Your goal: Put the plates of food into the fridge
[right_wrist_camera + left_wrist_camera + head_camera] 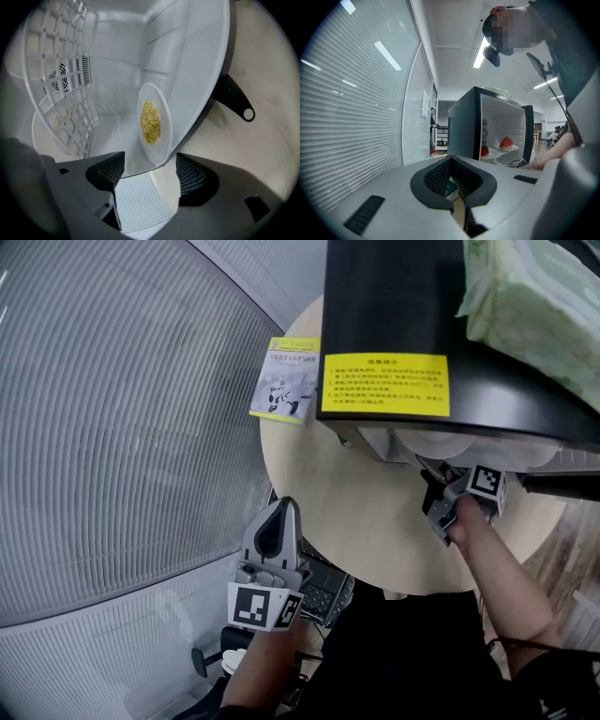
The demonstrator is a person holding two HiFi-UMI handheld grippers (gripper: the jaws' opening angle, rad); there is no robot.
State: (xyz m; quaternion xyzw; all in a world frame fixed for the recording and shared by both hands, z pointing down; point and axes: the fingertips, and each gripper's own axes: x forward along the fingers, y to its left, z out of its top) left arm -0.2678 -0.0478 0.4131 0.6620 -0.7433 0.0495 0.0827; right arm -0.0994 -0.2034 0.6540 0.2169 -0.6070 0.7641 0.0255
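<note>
Right tongs (149, 165) stand apart, gripping nothing. The white plate (153, 123) of yellow grains lies on the fridge (197, 56) floor, its near rim between them at the doorway. Smooth white walls and a lattice shelf (61, 79) flank it. Left tongs (284, 505) are closed and empty, at the rim of the round beige surface (375, 531).

Bright ceiling strip lighting; strong fisheye distortion, dark vignetted corners.
</note>
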